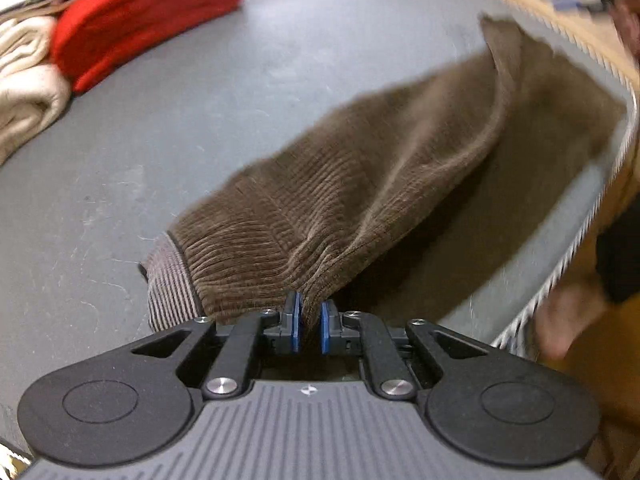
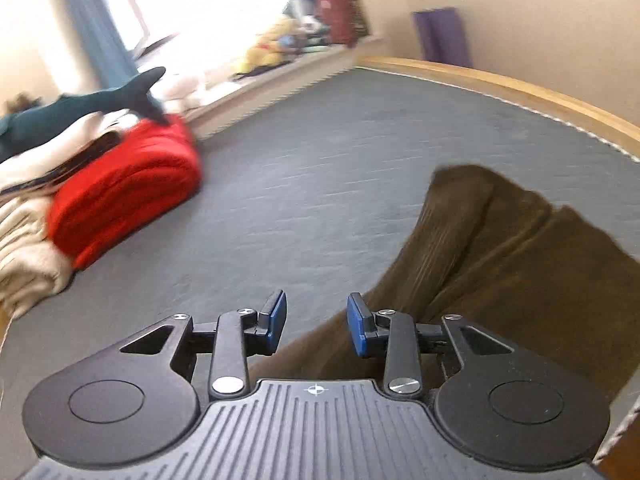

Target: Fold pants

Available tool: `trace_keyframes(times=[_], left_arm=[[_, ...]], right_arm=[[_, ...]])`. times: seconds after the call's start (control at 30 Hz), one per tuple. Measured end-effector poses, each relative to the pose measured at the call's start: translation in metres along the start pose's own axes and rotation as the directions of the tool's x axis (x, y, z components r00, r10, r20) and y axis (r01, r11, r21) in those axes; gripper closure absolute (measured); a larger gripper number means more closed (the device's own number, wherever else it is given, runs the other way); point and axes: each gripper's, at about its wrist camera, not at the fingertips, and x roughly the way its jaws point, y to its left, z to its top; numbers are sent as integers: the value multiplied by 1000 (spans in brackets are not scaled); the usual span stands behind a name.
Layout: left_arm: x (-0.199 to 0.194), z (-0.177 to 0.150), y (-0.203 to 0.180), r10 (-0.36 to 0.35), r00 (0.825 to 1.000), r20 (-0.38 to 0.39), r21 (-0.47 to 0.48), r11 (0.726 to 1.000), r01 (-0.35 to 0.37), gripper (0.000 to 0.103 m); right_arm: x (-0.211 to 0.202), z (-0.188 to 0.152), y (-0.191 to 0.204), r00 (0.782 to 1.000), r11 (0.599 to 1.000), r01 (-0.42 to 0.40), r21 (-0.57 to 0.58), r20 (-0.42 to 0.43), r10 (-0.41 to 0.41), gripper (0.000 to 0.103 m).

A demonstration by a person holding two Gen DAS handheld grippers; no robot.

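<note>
Grey matting [image 2: 320,184] covers a wide flat surface, bordered on its far and right sides by a pale wooden rim [image 2: 520,84] with a stitched white edge. Most of the mat is bare, with open room across the middle and toward the far rim.

At the left edge sits a pile of folded laundry: a red item [image 1: 140,16] beside cream ones [image 1: 24,92]. In the right wrist view a dark teal plush shark [image 2: 80,108] lies on top of that pile, and blurred shelves with toys and a purple roll stand in the room beyond.

Brown corduroy pants [image 1: 360,184] lie toward the mat's right side, well apart from the pile. Their long axis runs diagonally in the left wrist view, from the ribbed waistband [image 1: 168,280] near the camera up and right toward the rim. The far end reaches close to the rim. The near part is lifted off the mat, casting a shadow beneath.

The left gripper [image 1: 310,320] has its blue pads nearly closed, pinching a fold of corduroy beside the waistband.

The right gripper [image 2: 316,322] has its jaws spread wide and holds nothing; pants [image 2: 500,264] lie beneath and to its right, and motion blur softens this view.
</note>
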Motion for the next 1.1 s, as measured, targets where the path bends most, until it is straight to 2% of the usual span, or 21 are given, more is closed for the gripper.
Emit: trace_keyframes(times=[0.07,0.13,0.23,0.27,0.3,0.33,0.4,0.5,0.6,0.8,0.9,0.93,1.0,1.07,1.1], left_arm=[[4,-2,-16,85,996,27,114,990,-87,92],[9,-2,-21,102,995,22,142,984,-104,92],[23,4,-17,72,997,-32,111,991,-68,91],[26,5,-16,55,997,-57,102,994,-49,89],[31,7,-14,28,996,-87,93,995,-20,80],[37,10,-8,-15,994,-111,76,997,24,73],[38,15,2,-72,992,-99,17,997,74,69],[30,29,27,-138,990,-26,-114,984,134,57],[33,42,47,-134,991,-14,-207,970,128,54],[44,53,55,-117,993,-31,-265,958,105,50],[50,55,54,-95,995,-44,-251,965,81,49],[50,56,53,-90,995,-42,-245,967,77,49],[50,57,52,-93,995,-35,-239,968,82,49],[48,58,51,-90,995,-33,-232,969,80,49],[46,59,49,-85,996,-31,-226,971,76,49]], right_arm=[[8,17,-20,1000,999,21,49,-12,-20,63],[21,30,-37,999,997,41,71,-32,-39,61],[48,28,-48,994,994,89,58,-63,-85,61],[61,25,-51,992,993,100,55,-88,-95,60],[74,21,-55,984,991,109,71,-147,-98,60],[89,19,-57,975,988,102,119,-207,-76,58],[108,19,-55,968,986,64,157,-249,-23,58],[137,21,-32,963,995,97,34,-258,-85,49],[169,21,-21,949,993,114,-17,-293,-114,43],[217,11,-12,895,962,248,-116,-354,-273,43],[224,7,-8,883,948,276,-155,-349,-314,43],[224,7,-6,881,944,282,-173,-342,-326,45],[220,9,-7,880,938,296,-183,-329,-342,56],[210,13,-15,890,948,292,-129,-326,-319,82],[201,15,-20,899,955,283,-85,-324,-295,89]])
